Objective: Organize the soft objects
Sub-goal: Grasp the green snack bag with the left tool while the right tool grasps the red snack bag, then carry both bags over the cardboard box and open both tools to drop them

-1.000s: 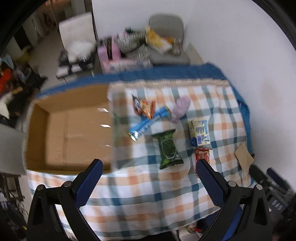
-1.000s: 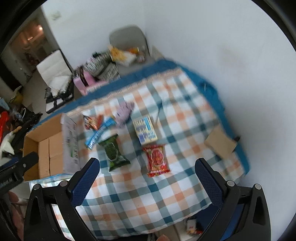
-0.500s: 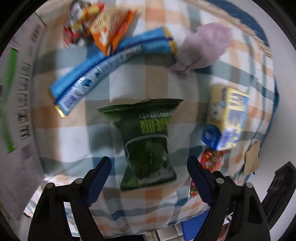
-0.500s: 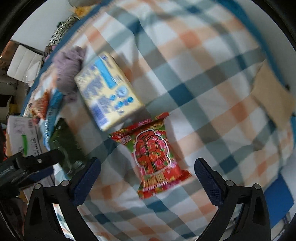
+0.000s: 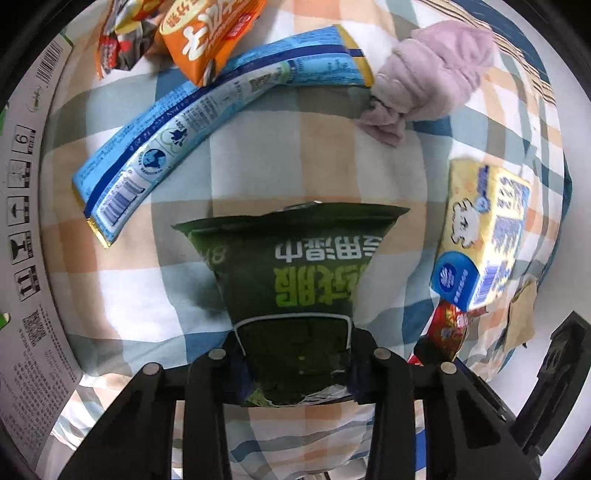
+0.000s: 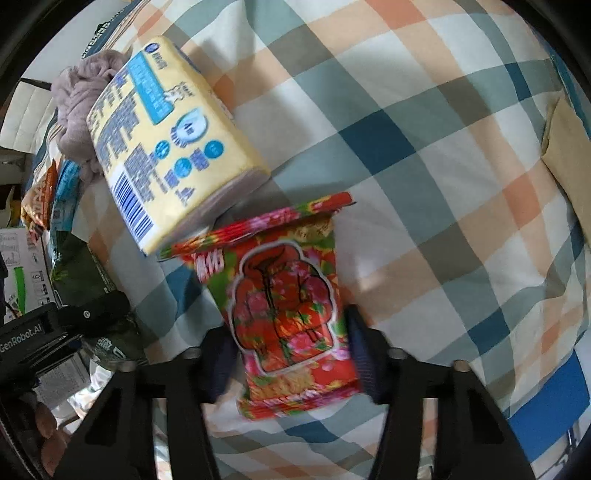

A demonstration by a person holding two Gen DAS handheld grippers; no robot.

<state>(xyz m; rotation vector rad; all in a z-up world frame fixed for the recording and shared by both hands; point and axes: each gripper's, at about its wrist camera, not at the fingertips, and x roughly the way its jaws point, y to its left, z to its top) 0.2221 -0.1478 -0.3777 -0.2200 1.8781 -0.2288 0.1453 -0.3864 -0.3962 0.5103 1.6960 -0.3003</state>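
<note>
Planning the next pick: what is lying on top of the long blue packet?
An orange snack packet overlaps the long blue packet's upper middle; what it covers there is hidden.

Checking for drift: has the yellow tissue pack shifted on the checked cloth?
No. The yellow tissue pack lies between the purple cloth and red packet, as before.

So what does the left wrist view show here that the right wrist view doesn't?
Only the left wrist view shows the left gripper shut on the green pack, the whole blue pack and the printed box flap at the left edge.

Only the right wrist view shows the right gripper, jaws closing with the red pack between them, full face on.

Both show the yellow tissue pack, the purple cloth, the orange pack and the checked cloth.
</note>
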